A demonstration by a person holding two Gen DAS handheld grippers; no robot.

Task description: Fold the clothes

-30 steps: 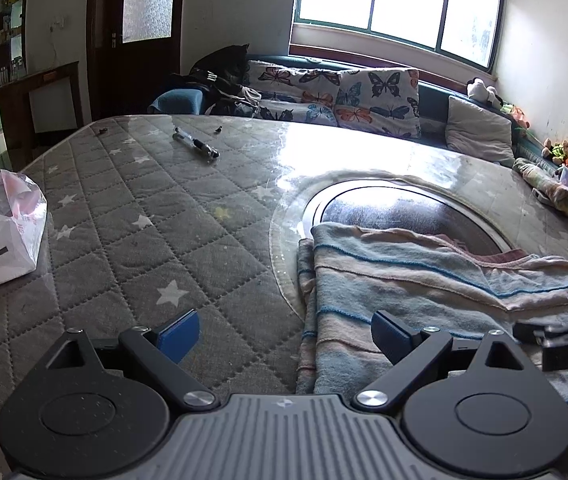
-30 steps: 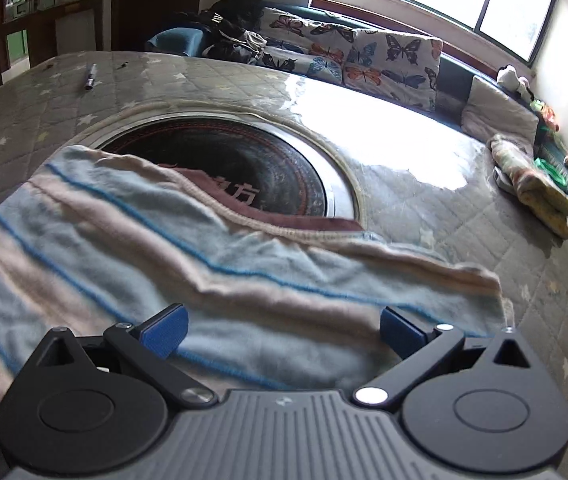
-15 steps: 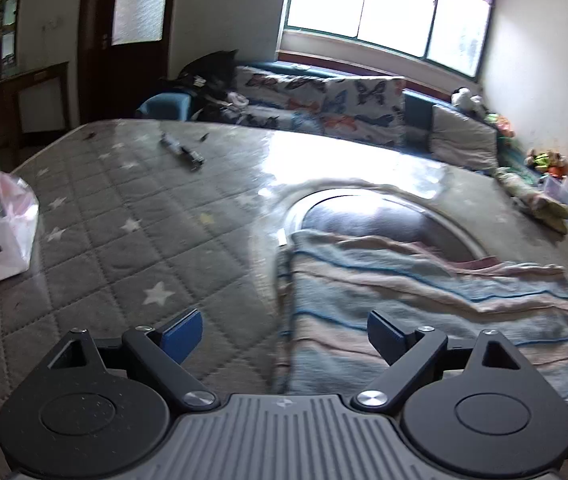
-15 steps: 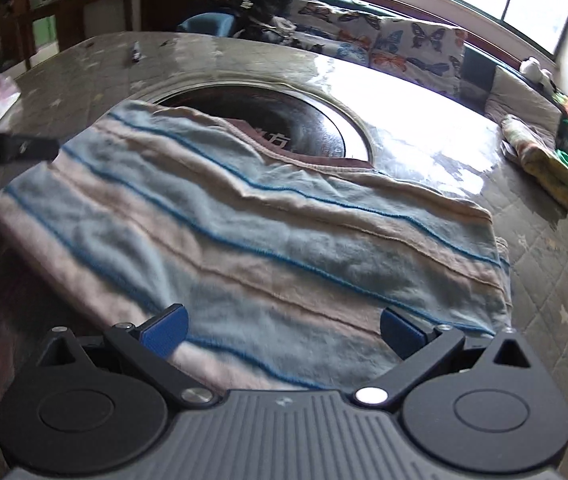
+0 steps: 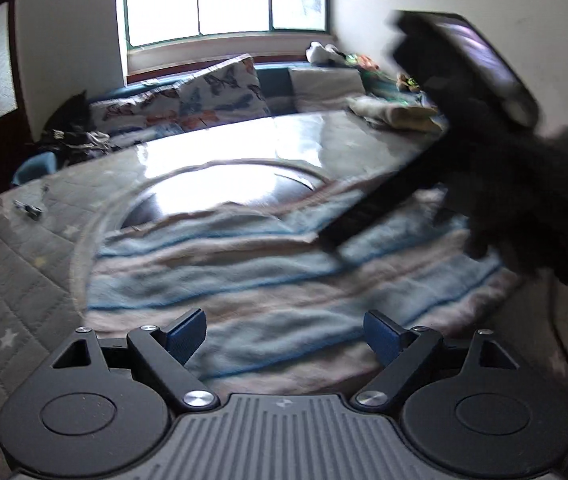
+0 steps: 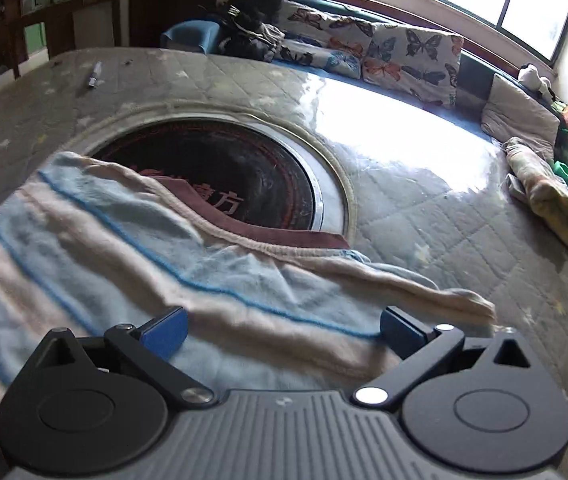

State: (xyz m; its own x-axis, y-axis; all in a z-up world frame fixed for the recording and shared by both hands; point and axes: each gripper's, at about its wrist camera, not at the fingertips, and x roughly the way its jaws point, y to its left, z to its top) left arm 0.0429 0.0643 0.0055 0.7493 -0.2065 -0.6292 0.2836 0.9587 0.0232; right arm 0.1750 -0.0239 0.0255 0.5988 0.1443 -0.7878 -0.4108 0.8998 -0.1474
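Left wrist view: the left gripper (image 5: 284, 336) points down over the near edge of the striped garment (image 5: 276, 280); its jaws stand wide but are closing, and the blue pads touch no cloth that I can see.
Right wrist view: the right gripper (image 6: 282, 330) hangs over the other near part of the same garment (image 6: 132, 248); jaws wide apart, nothing pressed between them.
Garment: it lies already doubled, directly ahead of both grippers, partly over the dark round plate (image 6: 244, 176) set in the quilted table (image 6: 424, 220).
Why there: I think the flat middle of the table gives room to lay the fold smooth.
Why two grippers at one edge: probably each one takes one corner, so the cloth lifts evenly for the next fold.
Right gripper body: in the left view it is the dark blurred shape (image 5: 496, 148) up and right of the left pads, above the cloth.
Other folded cloth (image 6: 548, 196): far ahead and right of the right gripper, well apart, likely a finished piece put aside.
Pen (image 6: 94, 74): far ahead and left, not in the way.
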